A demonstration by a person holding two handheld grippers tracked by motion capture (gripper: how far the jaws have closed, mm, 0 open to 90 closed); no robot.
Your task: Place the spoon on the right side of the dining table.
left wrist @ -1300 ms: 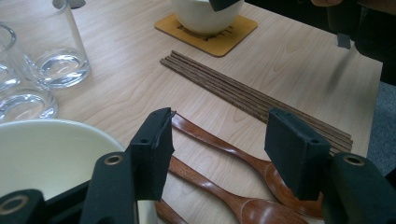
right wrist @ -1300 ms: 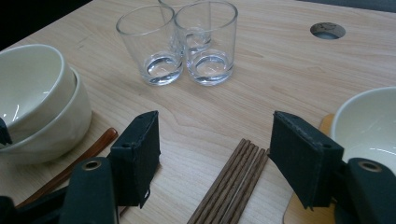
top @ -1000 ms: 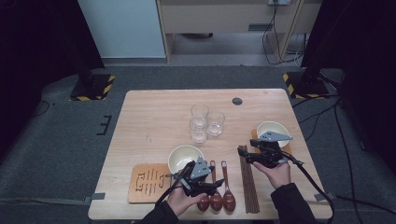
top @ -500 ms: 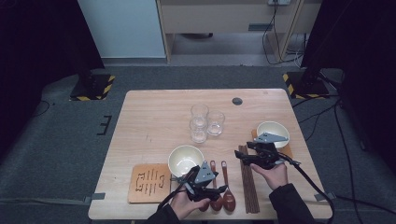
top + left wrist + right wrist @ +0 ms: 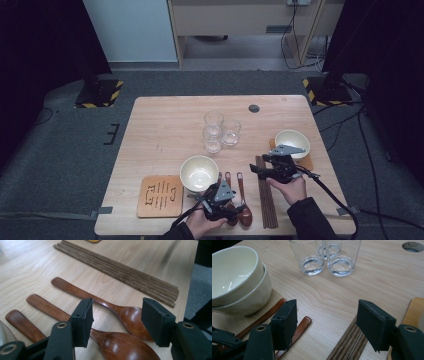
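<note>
1. Three wooden spoons (image 5: pixel 235 200) lie side by side at the near edge of the table (image 5: pixel 165 130), bowls toward the person, handles pointing away.
2. Right over those spoon bowls hangs the left gripper (image 5: pixel 231 212), gripped in the person's left hand (image 5: pixel 202 223). In the left gripper view its jaws stand about half open with nothing between the pads; the spoon nearest the chopsticks (image 5: pixel 125 312) and the middle spoon (image 5: pixel 110 342) lie just below the gap, untouched.
3. A flat bundle of dark chopsticks (image 5: pixel 265 192) lies just to the right of the spoons, running front to back.
4. Over the far end of that bundle sits the right gripper (image 5: pixel 256 171), carried by the right hand (image 5: pixel 287 187). Its jaws are well open and empty, and in the right gripper view the chopsticks (image 5: pixel 350 342) pass beneath the right-hand jaw.
5. A wooden trivet (image 5: pixel 160 196) with cut-out slots rests at the front left.
6. Just behind the spoons stand two cream bowls, stacked (image 5: pixel 199 172).
7. Further right, another cream bowl (image 5: pixel 292 141) sits on an orange-brown coaster (image 5: pixel 306 162).
8. Three clear glasses (image 5: pixel 220 132) cluster mid-table, touching or nearly so.
9. Farthest back, a round cable hole (image 5: pixel 254 108) marks the tabletop.
</note>
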